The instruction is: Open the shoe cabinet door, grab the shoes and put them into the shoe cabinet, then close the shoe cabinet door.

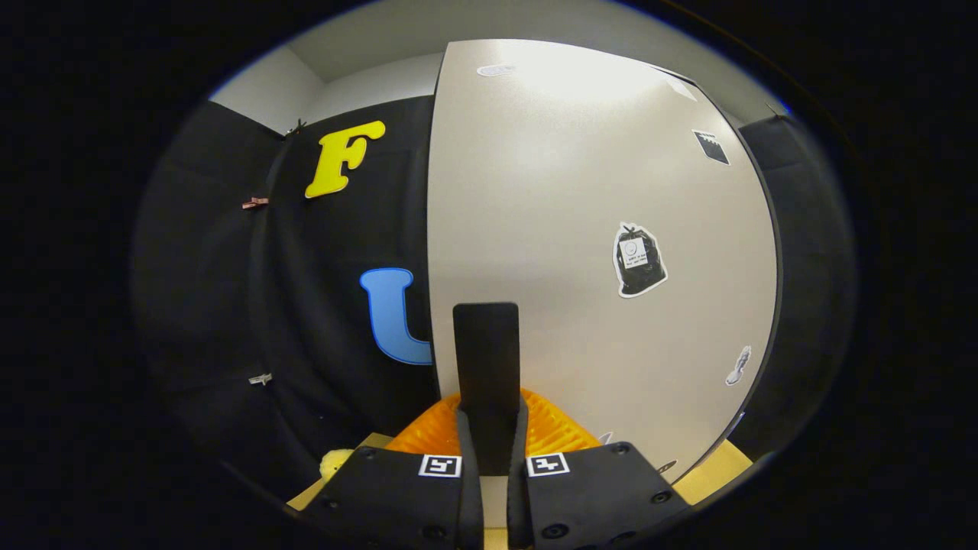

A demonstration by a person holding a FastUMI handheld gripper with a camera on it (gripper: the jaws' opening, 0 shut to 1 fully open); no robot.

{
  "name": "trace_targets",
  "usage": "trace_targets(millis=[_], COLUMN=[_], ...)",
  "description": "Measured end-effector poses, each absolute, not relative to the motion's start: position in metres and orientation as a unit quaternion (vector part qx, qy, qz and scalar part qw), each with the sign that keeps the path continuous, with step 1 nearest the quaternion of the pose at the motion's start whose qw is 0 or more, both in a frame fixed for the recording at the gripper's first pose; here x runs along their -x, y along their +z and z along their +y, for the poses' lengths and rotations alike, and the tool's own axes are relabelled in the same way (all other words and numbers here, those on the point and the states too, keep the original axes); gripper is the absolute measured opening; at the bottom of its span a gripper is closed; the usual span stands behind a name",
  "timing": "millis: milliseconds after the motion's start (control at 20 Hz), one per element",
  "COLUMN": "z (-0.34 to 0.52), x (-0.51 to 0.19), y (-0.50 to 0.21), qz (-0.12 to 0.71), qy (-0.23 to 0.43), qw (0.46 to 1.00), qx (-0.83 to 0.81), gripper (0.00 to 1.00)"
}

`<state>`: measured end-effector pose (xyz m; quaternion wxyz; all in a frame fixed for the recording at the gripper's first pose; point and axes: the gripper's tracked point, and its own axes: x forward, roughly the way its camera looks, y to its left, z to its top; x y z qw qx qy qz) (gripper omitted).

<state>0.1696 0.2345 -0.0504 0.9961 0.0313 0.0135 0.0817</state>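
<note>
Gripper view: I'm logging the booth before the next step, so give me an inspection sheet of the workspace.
Surface: tan board low beside the cabinet.
Job's things: pale shoe cabinet door, carrying stickers; black handle standing up from between the fingers; no shoes seen.
Clutter: orange ribbed object just behind the handle; small yellow item.
Gripper: gripper fingers closed on the handle.
Cables: nothing seen.
Surroundings: black cloth wall with clips; white wall above.

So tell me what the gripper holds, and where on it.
The gripper is shut on the door handle, a dark upright tab on the cabinet door, gripped at its lower end.
</note>
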Motion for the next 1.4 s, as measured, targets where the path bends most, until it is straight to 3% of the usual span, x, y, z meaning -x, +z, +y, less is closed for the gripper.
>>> trace_targets(millis=[700, 1400], z=[0.167, 0.041], x=[-0.052, 0.004], y=[-0.045, -0.042], qz=[0.023, 0.025], qy=[0.163, 0.083], qw=[0.985, 0.996], qx=[-0.043, -0.028], gripper=[0.16, 0.15])
